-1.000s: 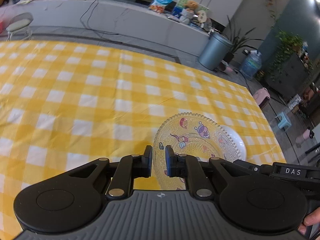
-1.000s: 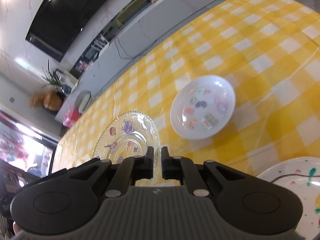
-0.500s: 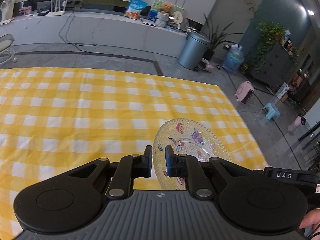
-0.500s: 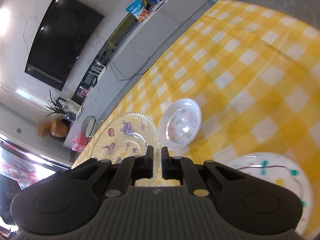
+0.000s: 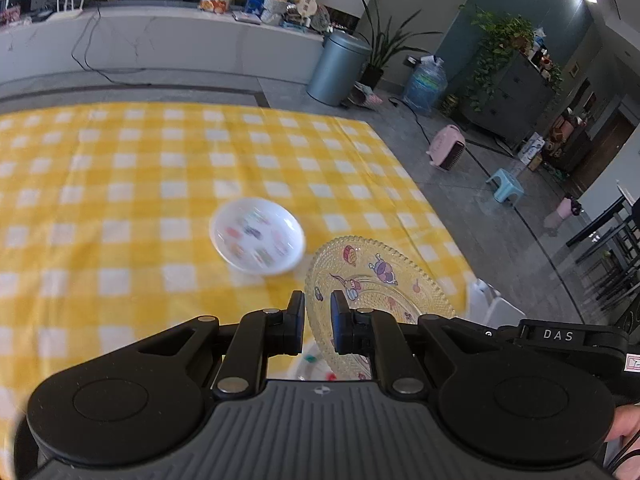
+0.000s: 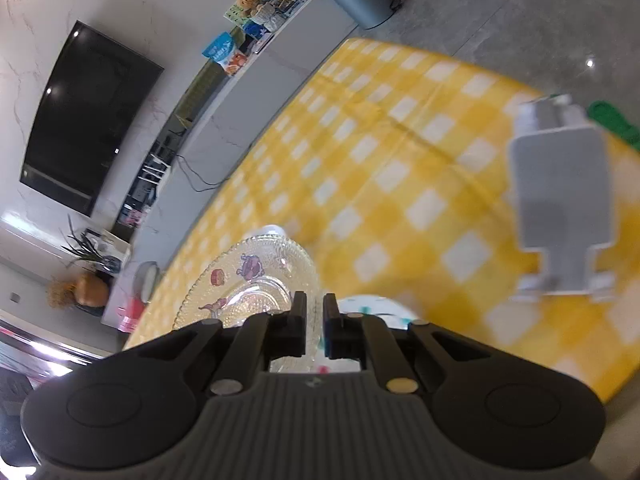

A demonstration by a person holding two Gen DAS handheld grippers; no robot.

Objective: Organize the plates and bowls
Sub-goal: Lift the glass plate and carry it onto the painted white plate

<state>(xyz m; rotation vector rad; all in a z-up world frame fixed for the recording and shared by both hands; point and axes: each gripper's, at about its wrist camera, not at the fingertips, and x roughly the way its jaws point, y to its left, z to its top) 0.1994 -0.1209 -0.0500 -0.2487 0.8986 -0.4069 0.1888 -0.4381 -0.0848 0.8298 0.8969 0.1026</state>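
Note:
A clear glass plate with cartoon prints [image 5: 376, 280] is held in the air above the yellow checked table by both grippers. My left gripper [image 5: 317, 322] is shut on its near rim. My right gripper [image 6: 315, 326] is shut on the opposite rim of the same plate [image 6: 248, 284]. A small white bowl with coloured prints [image 5: 256, 236] sits on the table ahead and to the left of the plate. A white plate with painted marks [image 6: 372, 308] lies on the table under the glass plate, mostly hidden; a sliver shows in the left wrist view [image 5: 312, 364].
A grey and white rack [image 6: 560, 204] stands on the table at the right, with something green [image 6: 610, 118] behind it. The table's right edge [image 5: 424, 196] drops to the floor, where a bin [image 5: 340, 66] and stool [image 5: 506, 184] stand.
Both grippers have carried the glass plate up and to the right. The white bowl now shows left of it, the painted plate lies under it, and the rack has come into view.

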